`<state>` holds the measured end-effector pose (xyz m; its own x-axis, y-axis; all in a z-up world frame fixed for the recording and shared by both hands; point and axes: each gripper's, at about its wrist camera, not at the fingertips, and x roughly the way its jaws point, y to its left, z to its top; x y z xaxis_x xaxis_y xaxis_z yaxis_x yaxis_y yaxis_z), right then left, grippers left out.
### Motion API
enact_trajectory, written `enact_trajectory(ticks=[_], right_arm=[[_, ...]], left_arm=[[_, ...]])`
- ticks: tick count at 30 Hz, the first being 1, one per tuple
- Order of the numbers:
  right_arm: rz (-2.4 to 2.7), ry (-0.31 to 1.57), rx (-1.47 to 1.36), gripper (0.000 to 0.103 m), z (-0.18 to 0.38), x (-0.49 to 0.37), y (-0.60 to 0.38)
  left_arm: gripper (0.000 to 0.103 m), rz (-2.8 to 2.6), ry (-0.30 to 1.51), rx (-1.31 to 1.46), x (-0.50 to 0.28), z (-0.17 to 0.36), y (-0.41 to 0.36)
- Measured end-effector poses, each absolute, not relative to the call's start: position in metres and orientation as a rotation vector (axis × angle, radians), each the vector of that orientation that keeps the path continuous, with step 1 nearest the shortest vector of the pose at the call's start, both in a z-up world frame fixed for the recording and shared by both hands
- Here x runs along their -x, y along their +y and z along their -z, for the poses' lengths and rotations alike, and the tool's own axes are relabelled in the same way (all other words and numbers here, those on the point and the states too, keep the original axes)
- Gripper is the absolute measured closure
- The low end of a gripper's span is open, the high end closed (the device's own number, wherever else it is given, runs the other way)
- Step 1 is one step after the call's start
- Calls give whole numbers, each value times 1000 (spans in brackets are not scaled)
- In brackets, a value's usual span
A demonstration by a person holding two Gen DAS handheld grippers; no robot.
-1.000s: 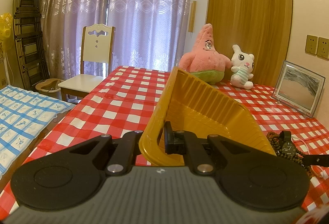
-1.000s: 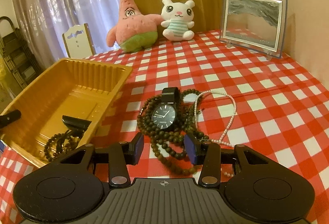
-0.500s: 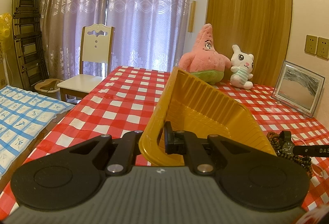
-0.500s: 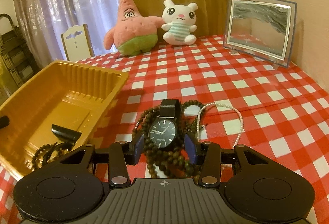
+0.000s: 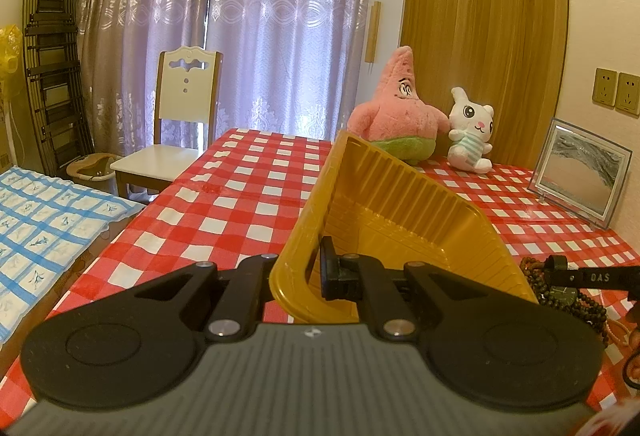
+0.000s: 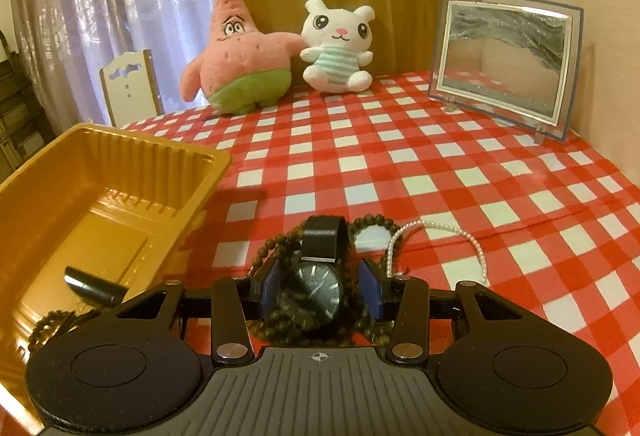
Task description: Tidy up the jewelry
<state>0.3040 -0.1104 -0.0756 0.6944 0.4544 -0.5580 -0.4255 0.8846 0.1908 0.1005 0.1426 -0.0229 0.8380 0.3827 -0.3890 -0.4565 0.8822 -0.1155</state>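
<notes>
Left gripper [image 5: 294, 276] black with ribbed grey housing, silver screws, right gripper [image 6: 320, 290] blue-padded fingers [image 6: 370, 290]

The letters "OAS" stand in pale print on a black gripper finger [image 5: 592, 277] at the right edge of the left wrist view. The watch [image 6: 312, 294] dial's small print is too blurred to read.

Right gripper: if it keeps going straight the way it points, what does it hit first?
Most likely the black watch, already between the open right gripper fingers, lying on the brown bead strands.
</notes>
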Motion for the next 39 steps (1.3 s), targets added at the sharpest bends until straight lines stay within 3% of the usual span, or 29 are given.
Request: enact_trajectory(ticks=[9, 10, 11, 13, 27, 29, 31, 39], right_arm=[[-481, 613, -17, 60, 77, -317, -100], [-477, 609, -8, 64, 77, -318, -100], [-476, 605, 2, 75, 77, -318, -99], [-491, 599, 8, 81, 77, -318, -100], [-554, 522, -134, 85, 45, -299, -143], [-563, 521, -176, 89, 38, -298, -153], [-573, 524, -211, 101, 30, -298, -161], [-630, 462, -212, 101, 0, -280, -166]], left_arm=[[95, -447, 367, 207, -101, 23, 145], [95, -446, 366, 206, -101, 23, 145], [95, -446, 366, 205, -101, 23, 146], [95, -447, 366, 206, -101, 23, 145], [95, -447, 366, 206, -102, 23, 146], [95, -447, 366, 205, -102, 23, 146], [95, -447, 366, 205, -102, 23, 146], [95, -447, 366, 204, -102, 23, 146]])
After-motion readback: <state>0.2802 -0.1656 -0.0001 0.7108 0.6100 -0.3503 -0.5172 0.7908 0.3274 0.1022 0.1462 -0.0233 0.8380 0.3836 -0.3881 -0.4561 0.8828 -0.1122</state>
